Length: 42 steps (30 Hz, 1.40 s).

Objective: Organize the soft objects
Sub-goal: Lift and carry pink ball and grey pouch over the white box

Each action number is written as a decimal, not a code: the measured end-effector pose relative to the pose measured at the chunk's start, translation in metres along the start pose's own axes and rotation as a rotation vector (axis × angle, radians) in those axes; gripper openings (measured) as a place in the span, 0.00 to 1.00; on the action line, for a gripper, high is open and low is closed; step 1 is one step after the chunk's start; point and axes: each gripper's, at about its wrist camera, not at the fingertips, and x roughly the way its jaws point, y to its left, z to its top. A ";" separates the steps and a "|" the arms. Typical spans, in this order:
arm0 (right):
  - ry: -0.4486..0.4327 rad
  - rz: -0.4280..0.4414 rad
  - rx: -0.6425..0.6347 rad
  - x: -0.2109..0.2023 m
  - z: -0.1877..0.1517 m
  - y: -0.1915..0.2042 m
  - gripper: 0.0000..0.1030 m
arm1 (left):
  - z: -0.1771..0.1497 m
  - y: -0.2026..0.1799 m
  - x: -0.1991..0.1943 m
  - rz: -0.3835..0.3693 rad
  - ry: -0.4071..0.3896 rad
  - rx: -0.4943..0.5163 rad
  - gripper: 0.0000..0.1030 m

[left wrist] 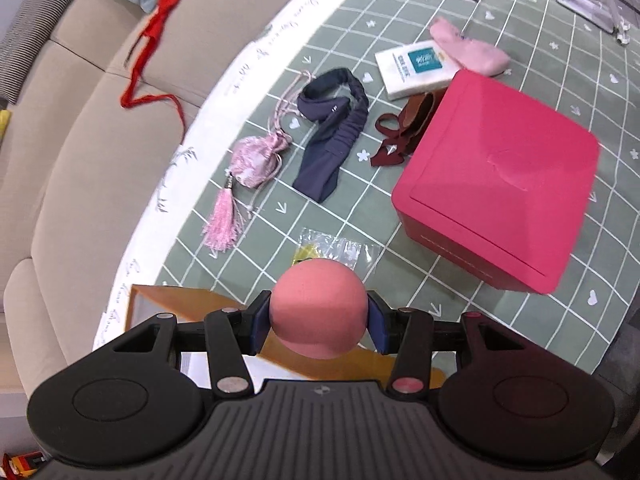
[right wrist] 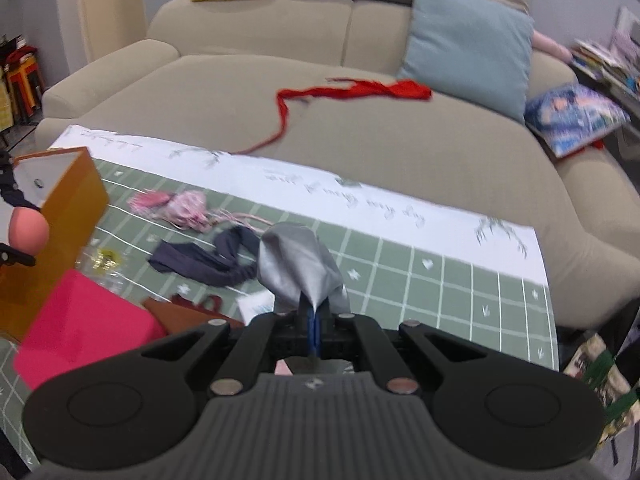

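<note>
My left gripper (left wrist: 319,320) is shut on a pink foam ball (left wrist: 318,304), held above the open orange box (left wrist: 192,300). The same ball (right wrist: 28,230) shows at the left edge of the right wrist view, beside that orange box (right wrist: 76,216). My right gripper (right wrist: 314,320) is shut on a silver-grey cloth (right wrist: 298,264) that bunches up above its fingertips. On the green checked tablecloth (left wrist: 400,8) lie a navy headband (left wrist: 336,132), a pink tasselled pouch (left wrist: 256,160), a dark red ribbon (left wrist: 394,136) and a pink sock (left wrist: 468,48).
A closed pink box (left wrist: 500,176) stands on the right of the table, a white tissue pack (left wrist: 416,68) behind it. A clear plastic wrapper (left wrist: 336,248) lies near the ball. Beyond the table is a beige sofa (right wrist: 360,140) with a red ribbon (right wrist: 352,92) and a light blue cushion (right wrist: 468,44).
</note>
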 end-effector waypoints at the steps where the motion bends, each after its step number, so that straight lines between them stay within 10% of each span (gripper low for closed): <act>1: -0.006 0.000 -0.015 -0.004 0.004 0.005 0.00 | -0.002 0.001 -0.005 0.006 -0.008 -0.001 0.54; 20: -0.122 0.022 -0.256 -0.078 0.074 0.123 0.00 | -0.071 0.016 -0.058 0.057 -0.107 -0.091 0.54; 42: -0.089 0.173 -0.439 -0.039 0.103 0.281 0.00 | -0.183 0.057 -0.030 0.013 -0.085 -0.265 0.54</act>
